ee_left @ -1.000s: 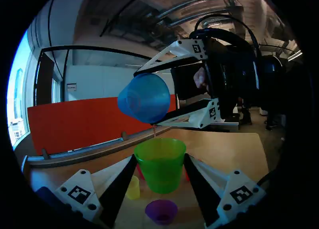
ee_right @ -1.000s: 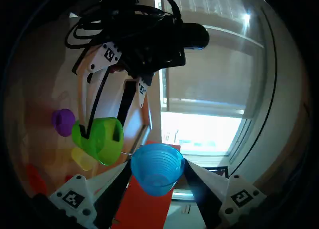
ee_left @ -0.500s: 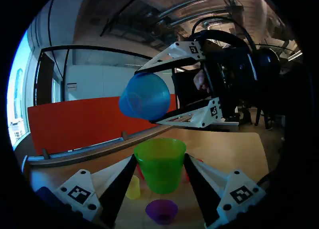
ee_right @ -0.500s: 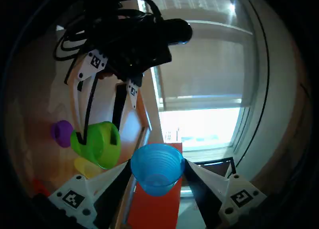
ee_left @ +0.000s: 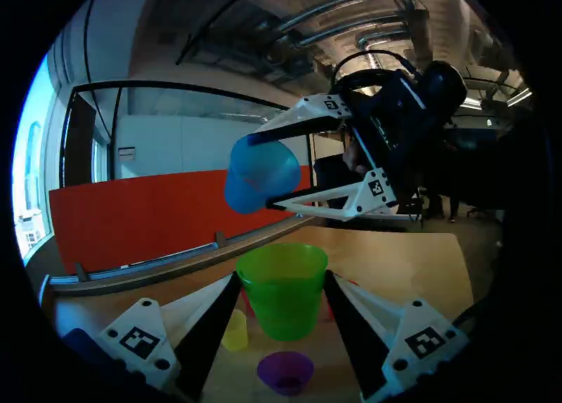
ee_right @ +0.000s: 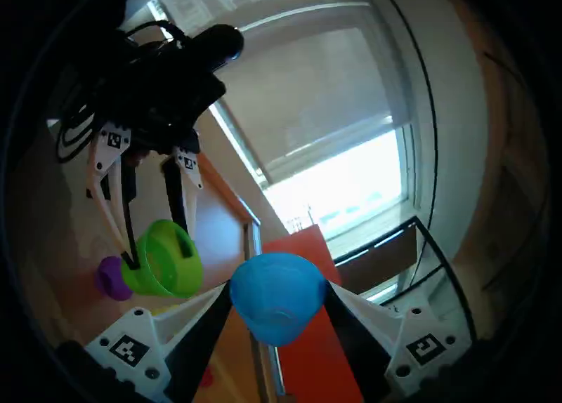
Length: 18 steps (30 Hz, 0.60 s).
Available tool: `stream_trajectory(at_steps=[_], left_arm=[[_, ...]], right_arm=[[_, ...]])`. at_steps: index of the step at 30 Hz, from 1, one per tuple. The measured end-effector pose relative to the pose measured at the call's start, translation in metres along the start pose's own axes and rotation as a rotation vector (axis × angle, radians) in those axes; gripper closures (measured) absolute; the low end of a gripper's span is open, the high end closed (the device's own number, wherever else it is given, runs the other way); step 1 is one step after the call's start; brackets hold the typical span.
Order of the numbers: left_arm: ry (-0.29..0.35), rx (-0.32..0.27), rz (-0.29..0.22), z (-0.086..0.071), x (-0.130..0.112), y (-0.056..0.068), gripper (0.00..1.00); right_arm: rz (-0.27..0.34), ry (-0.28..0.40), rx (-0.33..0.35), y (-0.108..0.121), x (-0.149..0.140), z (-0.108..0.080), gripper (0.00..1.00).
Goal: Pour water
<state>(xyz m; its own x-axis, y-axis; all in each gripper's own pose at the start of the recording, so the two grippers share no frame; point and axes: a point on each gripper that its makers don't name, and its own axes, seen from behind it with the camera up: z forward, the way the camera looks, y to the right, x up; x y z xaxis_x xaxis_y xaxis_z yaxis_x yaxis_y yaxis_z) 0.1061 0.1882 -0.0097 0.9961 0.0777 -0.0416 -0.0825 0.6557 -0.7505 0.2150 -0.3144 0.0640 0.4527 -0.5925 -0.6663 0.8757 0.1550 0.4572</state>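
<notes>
Left gripper [ee_left: 281,276]: fingers pinch the green cup [ee_left: 282,301] by its sides, upright.
Right gripper [ee_right: 277,287]: fingers clamp the blue cup [ee_left: 260,173], tilted, in the air above the green cup, apart from it.
Tabletop [ee_left: 414,262]: purple cup [ee_left: 284,371] and yellow cup [ee_left: 234,331] stand toward the edge beside the orange partition [ee_left: 140,213].

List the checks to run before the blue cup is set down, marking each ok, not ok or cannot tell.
1. Right hand-held gripper shut on blue cup: ok.
2. Left hand-held gripper shut on green cup: ok.
3. Green cup upright: ok.
4. No water falling between the cups: ok.
5. Blue cup upright: not ok, tilted.
6. Blue cup empty: cannot tell.
</notes>
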Motion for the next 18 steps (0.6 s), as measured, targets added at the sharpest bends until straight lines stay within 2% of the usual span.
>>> stream_trajectory(at_steps=[10, 18], left_arm=[[-0.003, 0.006, 0.003, -0.001, 0.0, -0.001, 0.15], [-0.006, 0.008, 0.004, -0.002, 0.001, -0.003, 0.15]], right_arm=[[0.324, -0.007, -0.009, -0.005, -0.019, -0.013, 0.08], [0.532, -0.02, 0.003, -0.012, -0.031, -0.019, 0.09]])
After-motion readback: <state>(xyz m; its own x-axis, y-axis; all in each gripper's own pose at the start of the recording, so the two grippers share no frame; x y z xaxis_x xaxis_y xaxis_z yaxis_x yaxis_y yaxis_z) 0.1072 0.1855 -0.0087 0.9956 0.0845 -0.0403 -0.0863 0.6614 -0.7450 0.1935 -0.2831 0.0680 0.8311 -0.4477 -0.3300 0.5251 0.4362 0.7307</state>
